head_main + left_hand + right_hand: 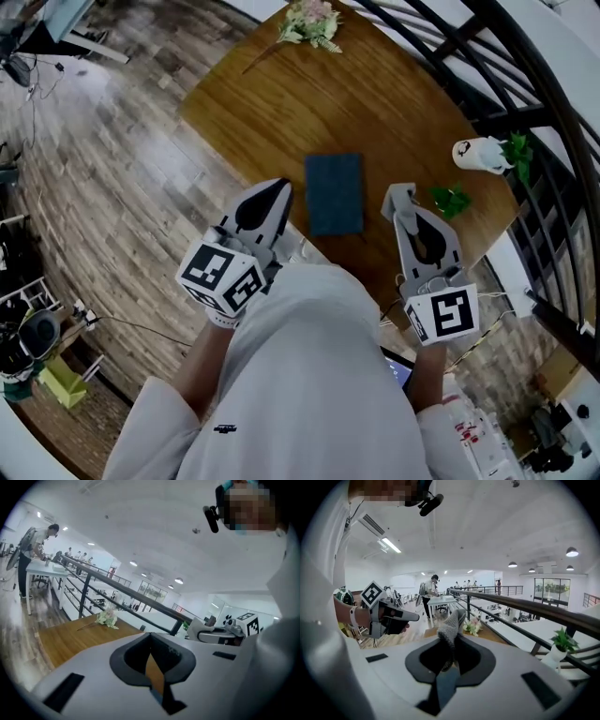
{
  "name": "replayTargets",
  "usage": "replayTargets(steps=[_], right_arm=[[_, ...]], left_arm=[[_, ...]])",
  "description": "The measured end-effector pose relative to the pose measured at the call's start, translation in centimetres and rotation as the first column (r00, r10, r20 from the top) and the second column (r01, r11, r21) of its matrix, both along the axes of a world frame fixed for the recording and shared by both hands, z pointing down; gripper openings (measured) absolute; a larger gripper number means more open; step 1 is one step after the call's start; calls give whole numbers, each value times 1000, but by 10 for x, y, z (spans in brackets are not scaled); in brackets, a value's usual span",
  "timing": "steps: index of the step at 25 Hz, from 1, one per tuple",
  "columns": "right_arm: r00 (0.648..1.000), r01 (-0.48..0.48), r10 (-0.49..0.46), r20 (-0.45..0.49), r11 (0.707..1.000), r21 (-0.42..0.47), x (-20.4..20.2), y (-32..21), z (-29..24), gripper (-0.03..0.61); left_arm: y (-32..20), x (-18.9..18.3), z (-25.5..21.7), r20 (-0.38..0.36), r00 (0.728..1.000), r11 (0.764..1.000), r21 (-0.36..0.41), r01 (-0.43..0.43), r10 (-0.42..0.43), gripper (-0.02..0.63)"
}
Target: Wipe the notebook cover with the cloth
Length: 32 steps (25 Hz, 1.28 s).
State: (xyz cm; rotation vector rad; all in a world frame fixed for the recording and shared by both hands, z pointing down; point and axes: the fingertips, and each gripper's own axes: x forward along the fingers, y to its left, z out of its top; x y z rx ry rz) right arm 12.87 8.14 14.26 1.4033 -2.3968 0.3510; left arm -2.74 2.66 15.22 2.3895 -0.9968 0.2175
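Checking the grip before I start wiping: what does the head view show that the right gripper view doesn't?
Head view only: the notebook, its whole cover lying flat on the table. Right gripper view only: the grey cloth pinched between the jaws of the right gripper. Both: the left gripper, the flowers and the potted plant.

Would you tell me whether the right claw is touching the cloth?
Touching. The right gripper view shows the right claw shut on the grey cloth.
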Motion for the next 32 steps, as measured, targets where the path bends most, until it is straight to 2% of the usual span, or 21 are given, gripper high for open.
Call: replayTargets(steps=[7,11,18,25,32], right_arm=[[998,-58,55,19,980,190,7,9,-74,37],[995,-103,101,22,958,267,13,25,-101,37],[988,-154,154,21,947,282,17,57,-108,37],[995,-99,96,25,952,289,8,85,-99,35],[992,-117,101,72,957,266,10,88,-91,35]], left_arm=[[2,7,-75,-63,998,984,178,7,5,18],[15,12,-98,-65,997,972,233,-21,37,18],[41,17,-117,-26,996,954,290,-75,86,18],[62,28,-122,-35,992,945,309,-108,124,18],[79,32,-117,-28,992,946,305,-112,126,18]])
